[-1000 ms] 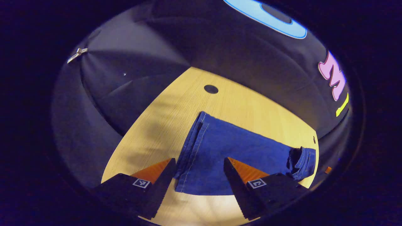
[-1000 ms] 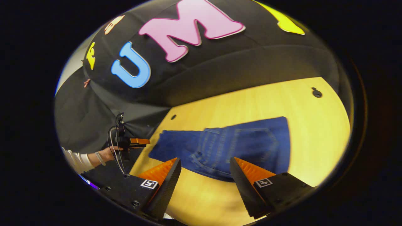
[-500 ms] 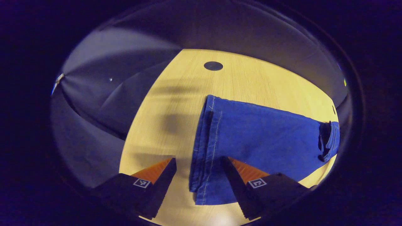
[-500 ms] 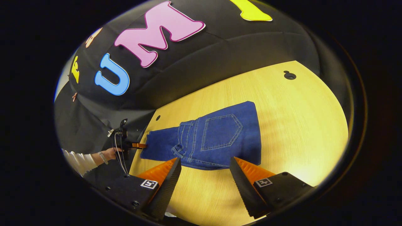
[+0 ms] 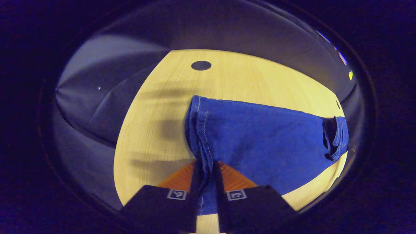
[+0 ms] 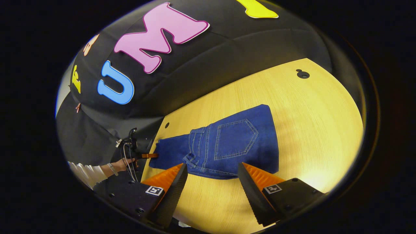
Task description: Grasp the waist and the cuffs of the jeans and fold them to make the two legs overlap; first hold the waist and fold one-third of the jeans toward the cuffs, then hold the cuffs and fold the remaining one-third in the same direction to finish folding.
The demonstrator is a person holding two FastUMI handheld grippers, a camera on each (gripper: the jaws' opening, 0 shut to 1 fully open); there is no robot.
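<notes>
Blue jeans (image 5: 266, 139) lie flat on the wooden table (image 5: 247, 78), legs stacked and the waist part folded over. In the left gripper view my left gripper (image 5: 205, 177) is shut on the stacked cuffs (image 5: 200, 136), which stand pinched between its two fingers. In the right gripper view the jeans (image 6: 227, 146) show a back pocket facing up. My right gripper (image 6: 210, 175) stands open just above the table in front of the folded waist part, touching nothing. Farther off, the left gripper (image 6: 148, 156) is at the cuff end, held by a hand (image 6: 118, 165).
Black cloth walls surround the table (image 6: 312, 123). A round dark hole (image 5: 201, 65) sits in the tabletop beyond the cuffs; another hole (image 6: 302, 74) lies at the far right and a small one (image 6: 166, 125) near the cuff end. A white sleeve (image 6: 86, 170) enters from the left.
My left gripper moved forward onto the cuffs and shut on them; it was open before. My right gripper stayed open and drew back slightly from the folded waist part.
</notes>
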